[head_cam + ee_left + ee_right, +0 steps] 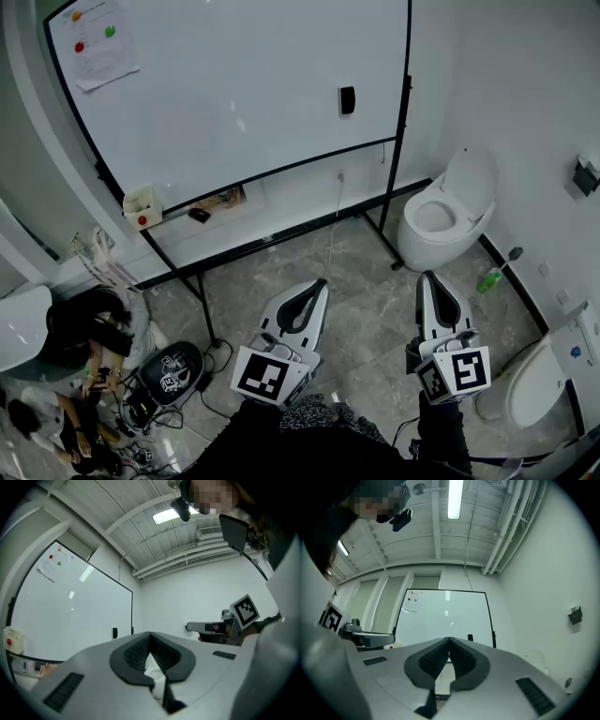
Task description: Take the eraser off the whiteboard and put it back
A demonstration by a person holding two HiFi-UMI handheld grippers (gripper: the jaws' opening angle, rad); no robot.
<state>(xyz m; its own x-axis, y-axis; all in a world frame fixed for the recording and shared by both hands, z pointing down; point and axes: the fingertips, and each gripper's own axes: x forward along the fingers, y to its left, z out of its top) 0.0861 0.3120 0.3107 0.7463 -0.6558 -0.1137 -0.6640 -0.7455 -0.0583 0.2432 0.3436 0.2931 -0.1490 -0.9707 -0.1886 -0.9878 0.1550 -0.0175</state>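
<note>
A small black eraser (347,99) sticks to the right part of the whiteboard (234,94). It also shows as a dark spot in the left gripper view (115,632) and in the right gripper view (470,638). My left gripper (322,283) and right gripper (427,277) hang side by side over the floor, well short of the board. Both point toward it, roughly level. Each has its jaws closed tip to tip with nothing between them.
A white toilet (448,211) stands right of the board's black stand (398,150). A tray (142,206) with markers hangs at the board's lower left. A person (80,337) sits on the floor at the left among cables. A green bottle (488,279) stands by the right wall.
</note>
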